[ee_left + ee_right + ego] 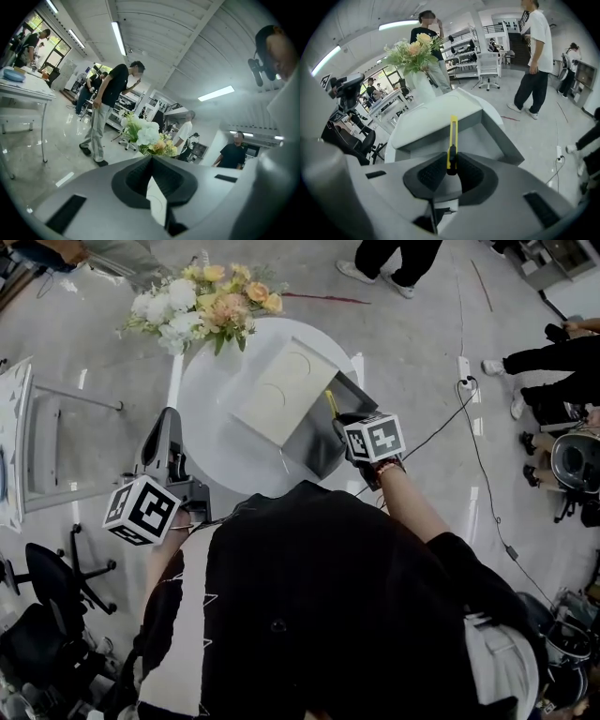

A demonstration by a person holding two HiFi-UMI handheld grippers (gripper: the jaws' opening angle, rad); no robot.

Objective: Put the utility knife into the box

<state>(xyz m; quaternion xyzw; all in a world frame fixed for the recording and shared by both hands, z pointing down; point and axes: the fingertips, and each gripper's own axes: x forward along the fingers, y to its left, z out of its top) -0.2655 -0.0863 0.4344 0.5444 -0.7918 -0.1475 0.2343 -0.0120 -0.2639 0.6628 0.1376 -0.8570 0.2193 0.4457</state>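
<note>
A yellow utility knife [453, 136] stands up between the pads of my right gripper [451, 166], which is shut on its black slider end. The blade end points out over the open grey box [492, 136]. In the head view the knife [330, 402] hangs above the box [323, 446] on the round white table [211, 456], and my right gripper [339, 420] is at the box's near right edge. The box's white lid [286, 390] stands open at the left. My left gripper [169, 418] is held off the table's left rim, tilted upward. Its jaws [151, 159] meet with nothing held.
A bouquet of white and peach flowers [206, 301] stands at the table's far left edge. Several people stand or sit around the room. An office chair [56, 577] and a grey desk [23, 437] are at the left. A cable [473, 446] runs over the floor at the right.
</note>
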